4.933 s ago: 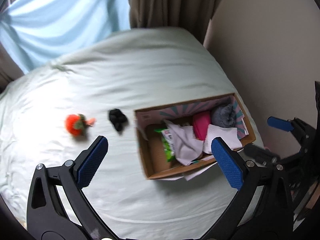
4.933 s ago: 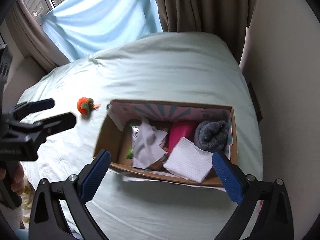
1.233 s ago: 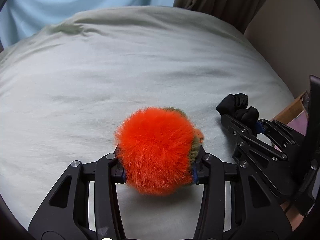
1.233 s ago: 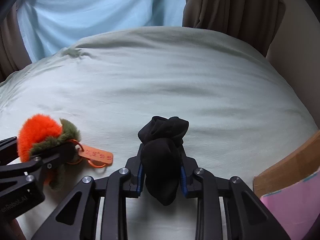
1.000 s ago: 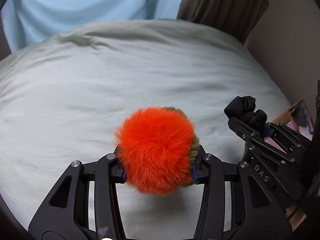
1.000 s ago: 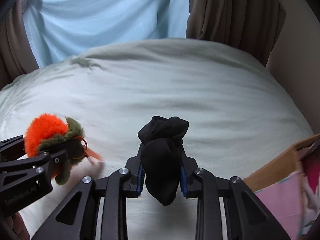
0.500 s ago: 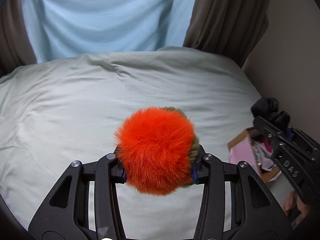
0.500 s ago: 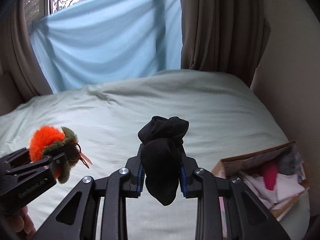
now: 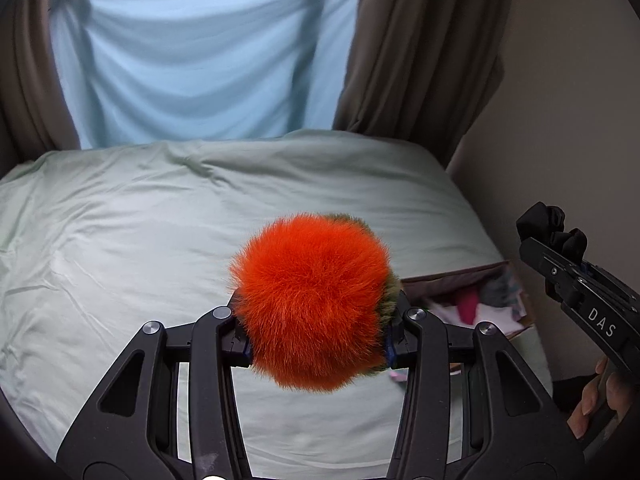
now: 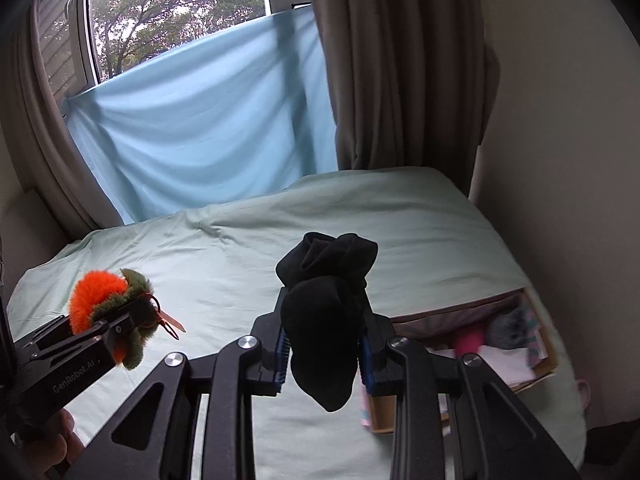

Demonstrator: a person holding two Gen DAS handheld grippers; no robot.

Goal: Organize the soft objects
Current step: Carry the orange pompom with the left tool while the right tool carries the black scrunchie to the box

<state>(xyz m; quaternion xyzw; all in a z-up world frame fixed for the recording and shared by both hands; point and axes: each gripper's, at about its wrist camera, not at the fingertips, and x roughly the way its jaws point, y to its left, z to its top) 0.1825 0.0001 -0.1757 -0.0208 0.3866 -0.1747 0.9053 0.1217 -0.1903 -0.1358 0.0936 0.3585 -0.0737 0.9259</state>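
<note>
Two claws grip orange plush and black sock above green bed.

Pale green bed, blue sheet over the window, brown curtains, beige wall

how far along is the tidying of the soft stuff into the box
Mostly done, it seems. Several soft things already lie in the cardboard box, including a pink item. In hand: the left gripper is shut on the orange fluffy toy, the right gripper on the black sock bundle. Left: dropping both into the box. No other loose items show on the bed.
</note>
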